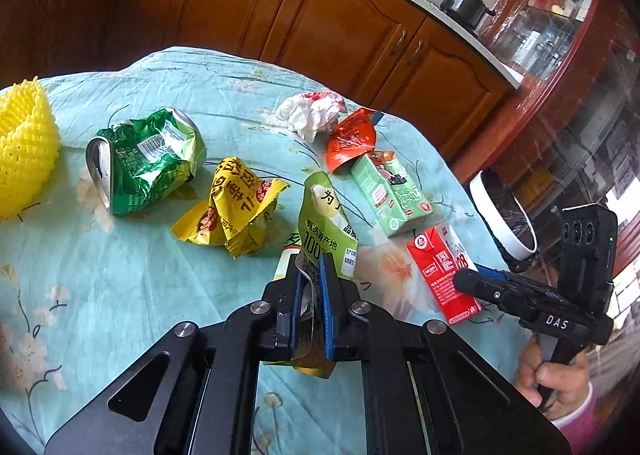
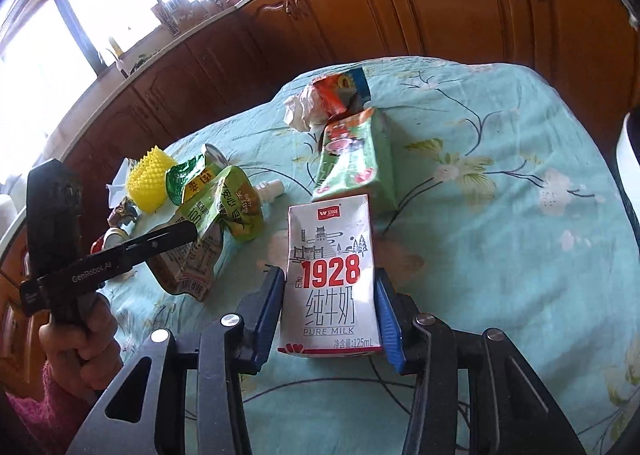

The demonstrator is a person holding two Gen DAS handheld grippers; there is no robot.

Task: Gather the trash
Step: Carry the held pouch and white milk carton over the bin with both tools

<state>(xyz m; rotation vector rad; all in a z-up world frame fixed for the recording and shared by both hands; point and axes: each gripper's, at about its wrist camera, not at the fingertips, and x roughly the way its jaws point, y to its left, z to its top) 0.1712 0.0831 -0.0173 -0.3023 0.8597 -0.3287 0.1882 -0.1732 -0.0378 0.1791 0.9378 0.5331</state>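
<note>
My left gripper [image 1: 311, 269] is shut on a green drink pouch [image 1: 326, 225] and holds it just above the table; the same pouch shows in the right wrist view [image 2: 236, 211]. My right gripper [image 2: 326, 279] has its blue pads on both sides of a red and white 1928 milk carton [image 2: 330, 275], which lies on the cloth and also shows in the left wrist view [image 1: 440, 269]. Other trash lies on the table: a crushed green can [image 1: 144, 159], a yellow wrapper [image 1: 236, 207], a green carton [image 1: 390, 193], an orange pouch [image 1: 350, 139] and a crumpled tissue [image 1: 314, 113].
The table has a light blue flowered cloth [image 1: 120, 275]. A yellow foam fruit net [image 1: 24, 147] sits at the far left. A white-rimmed bin with a black liner [image 1: 504, 215] stands beyond the table's right edge. Wooden kitchen cabinets [image 1: 340, 27] run behind.
</note>
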